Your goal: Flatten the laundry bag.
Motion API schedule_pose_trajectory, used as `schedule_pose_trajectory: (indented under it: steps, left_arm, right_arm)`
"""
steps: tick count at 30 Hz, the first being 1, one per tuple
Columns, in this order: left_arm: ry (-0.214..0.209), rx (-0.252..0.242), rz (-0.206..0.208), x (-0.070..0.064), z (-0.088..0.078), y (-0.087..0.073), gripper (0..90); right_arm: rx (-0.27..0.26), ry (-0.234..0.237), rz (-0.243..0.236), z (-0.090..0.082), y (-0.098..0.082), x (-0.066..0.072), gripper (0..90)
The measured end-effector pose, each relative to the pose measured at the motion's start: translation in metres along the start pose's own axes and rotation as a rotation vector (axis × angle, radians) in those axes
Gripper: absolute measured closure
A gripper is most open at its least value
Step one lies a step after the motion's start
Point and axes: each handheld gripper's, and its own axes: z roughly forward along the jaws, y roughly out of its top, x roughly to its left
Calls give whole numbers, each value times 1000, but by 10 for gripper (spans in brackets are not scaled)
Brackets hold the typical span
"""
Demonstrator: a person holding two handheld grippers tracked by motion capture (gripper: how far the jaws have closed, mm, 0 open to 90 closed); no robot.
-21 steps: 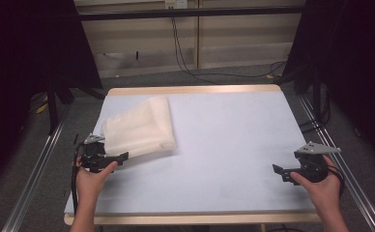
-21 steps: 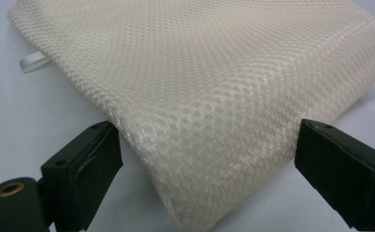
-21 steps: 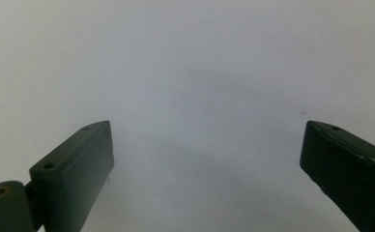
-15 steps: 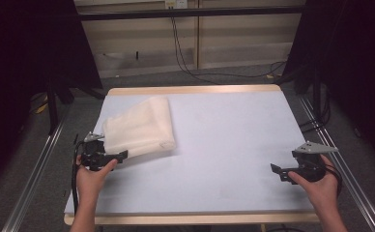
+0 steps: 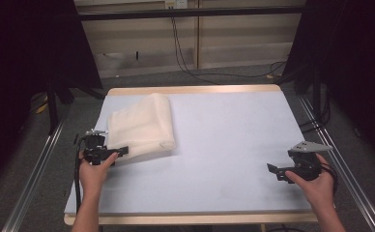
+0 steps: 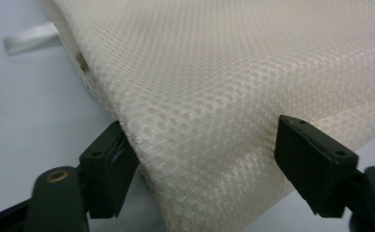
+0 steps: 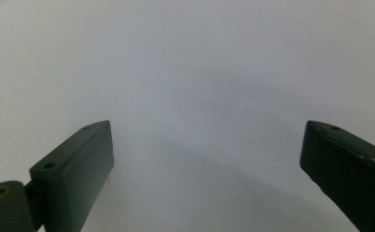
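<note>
The folded cream mesh cloth [image 5: 142,126] lies on the left rear part of the pale blue table [image 5: 224,145]. The left gripper [image 5: 120,151] sits at the cloth's near left corner. Its jaws stand wide apart, one on each side of the corner, with the mesh fabric [image 6: 214,96] between them. The right gripper [image 5: 272,170] rests near the table's right front edge, well apart from the cloth. Its jaws are spread over the bare surface [image 7: 195,87].
</note>
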Motion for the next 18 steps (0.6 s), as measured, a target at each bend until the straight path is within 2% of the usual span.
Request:
schedule_pose_trajectory:
  steps: [3, 4, 5, 6, 7, 8, 9, 10, 12, 13, 14, 16, 18]
  left_arm:
    - [-5, 5, -17, 0, 2, -1, 282]
    - [-11, -2, -29, -1, 2, -2, 339]
    - [-10, -7, -43, -2, 1, -2, 339]
    - [-24, 3, -35, -1, 1, -2, 482]
    - [-49, 14, -49, -2, 0, -2, 482]
    - [-48, 10, -62, -5, 2, -2, 596]
    - [-62, 31, -49, -6, 2, -1, 677]
    - [-76, 31, -57, -8, 1, -1, 677]
    - [-96, 34, -53, -13, -2, 3, 833]
    - [-96, 34, -53, -13, -2, 3, 854]
    - [-114, 41, -44, -13, -7, 6, 860]
    - [-108, 30, -51, -15, -9, 7, 863]
    - [-112, 36, -31, -17, -13, 10, 865]
  right_arm:
    - [4, 7, -12, 1, 0, 0, 48]
    - [1, 17, -16, 2, 1, 0, 50]
    - [1, 17, -16, 2, 1, 0, 50]
    - [2, 15, -21, 3, 2, 2, 53]
    - [2, 15, -21, 3, 2, 2, 53]
    - [-2, 22, -29, 5, 2, 3, 53]
    - [4, 25, -30, 5, 2, 3, 53]
    - [4, 25, -30, 5, 2, 3, 53]
    - [16, 25, -26, 6, 2, 4, 54]
    - [16, 25, -26, 6, 2, 4, 54]
    - [6, 25, -37, 5, 3, 5, 56]
    - [4, 23, -42, 5, 4, 6, 56]
    - [4, 27, -42, 4, 5, 8, 56]
